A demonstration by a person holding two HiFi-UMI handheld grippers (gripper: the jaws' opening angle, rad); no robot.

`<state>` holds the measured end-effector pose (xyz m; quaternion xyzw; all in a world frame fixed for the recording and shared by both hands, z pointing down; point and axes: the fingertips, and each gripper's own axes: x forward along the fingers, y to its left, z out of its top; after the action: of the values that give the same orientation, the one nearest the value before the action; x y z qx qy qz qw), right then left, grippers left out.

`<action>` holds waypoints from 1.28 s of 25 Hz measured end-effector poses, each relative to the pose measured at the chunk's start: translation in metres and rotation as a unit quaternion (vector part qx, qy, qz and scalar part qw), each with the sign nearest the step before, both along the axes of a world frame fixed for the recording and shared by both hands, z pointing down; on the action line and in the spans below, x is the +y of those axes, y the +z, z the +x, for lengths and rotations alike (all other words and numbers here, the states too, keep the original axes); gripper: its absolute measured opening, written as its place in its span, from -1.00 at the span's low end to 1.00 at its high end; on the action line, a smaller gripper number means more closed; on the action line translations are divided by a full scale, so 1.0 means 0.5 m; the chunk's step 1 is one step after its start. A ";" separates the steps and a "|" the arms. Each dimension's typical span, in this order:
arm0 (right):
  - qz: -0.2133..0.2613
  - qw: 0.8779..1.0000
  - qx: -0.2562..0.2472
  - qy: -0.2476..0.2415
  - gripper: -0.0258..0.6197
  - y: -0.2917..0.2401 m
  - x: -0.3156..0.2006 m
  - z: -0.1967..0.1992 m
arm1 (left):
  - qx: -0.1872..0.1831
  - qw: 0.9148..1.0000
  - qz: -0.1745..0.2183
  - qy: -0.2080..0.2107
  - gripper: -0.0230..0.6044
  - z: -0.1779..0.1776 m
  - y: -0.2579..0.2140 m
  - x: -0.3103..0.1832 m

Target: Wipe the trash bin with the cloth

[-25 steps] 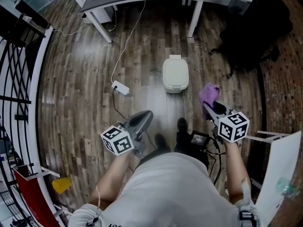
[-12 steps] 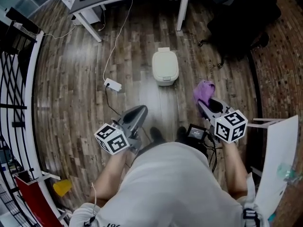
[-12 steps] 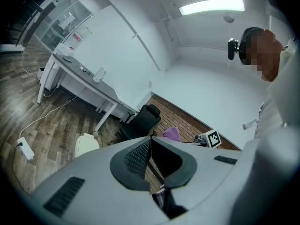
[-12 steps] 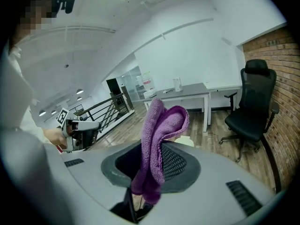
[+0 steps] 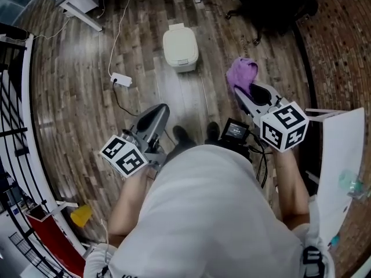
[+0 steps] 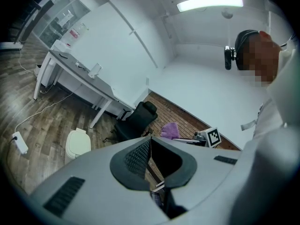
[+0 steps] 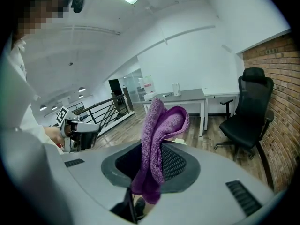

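— Any wiping of the trash bin (image 5: 180,48) yet?

— None. Stands lid shut on the wooden floor (image 5: 87,109), ahead of the shoes (image 5: 181,135), well apart from the cloth (image 5: 241,74). Looks untouched.

— Different from 1 second ago?

— Has slid up and to the left in the head view and looks smaller; sat near the middle before. Same with the desk (image 5: 81,2): mostly gone off the top edge, only 1 corner left. Reads more like a tilt of the head camera than a step closer.

— Meaning for the task?

— Probably still at the approach. Calls for carrying the cloth forward and down to the lid before any stroke.

— Held how?

— Pinched in the right hand-held gripper (image 5: 240,94), jaws clamped on a purple fold, with the rest flopped over the tips. Rides higher and larger in frame than 1 second ago.

— And the left hand-held gripper (image 5: 159,112)?

— Jaws together on nothing, held out over the floor to the left of the shoes.

— Anything around that?

— White power strip (image 5: 120,80) with its cable left of the bin, black office chair (image 5: 272,4) beyond on the right. Worth keeping clear of that cable.
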<state>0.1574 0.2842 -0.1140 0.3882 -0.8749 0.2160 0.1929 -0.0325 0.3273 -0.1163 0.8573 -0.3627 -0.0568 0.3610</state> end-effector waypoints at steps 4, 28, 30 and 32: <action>0.007 1.000 0.000 -0.007 -0.62 -0.004 0.004 -0.001 | -0.005 1.000 0.003 0.005 -0.91 0.018 -0.009 -0.001; 0.017 0.999 -0.009 -0.026 -0.63 -0.024 0.000 0.017 | -0.015 1.000 0.006 0.015 -0.91 0.074 -0.019 0.004; 0.016 1.000 -0.010 -0.025 -0.63 -0.023 0.001 0.016 | -0.016 1.000 0.005 0.016 -0.91 0.074 -0.018 0.005; 0.015 1.000 -0.009 -0.024 -0.63 -0.021 0.004 0.015 | -0.016 1.000 0.005 0.018 -0.92 0.075 -0.018 0.006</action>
<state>0.1650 0.2863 -0.1247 0.3679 -0.8888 0.2017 0.1841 0.0052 0.3303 -0.1252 0.8662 -0.3529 -0.0384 0.3517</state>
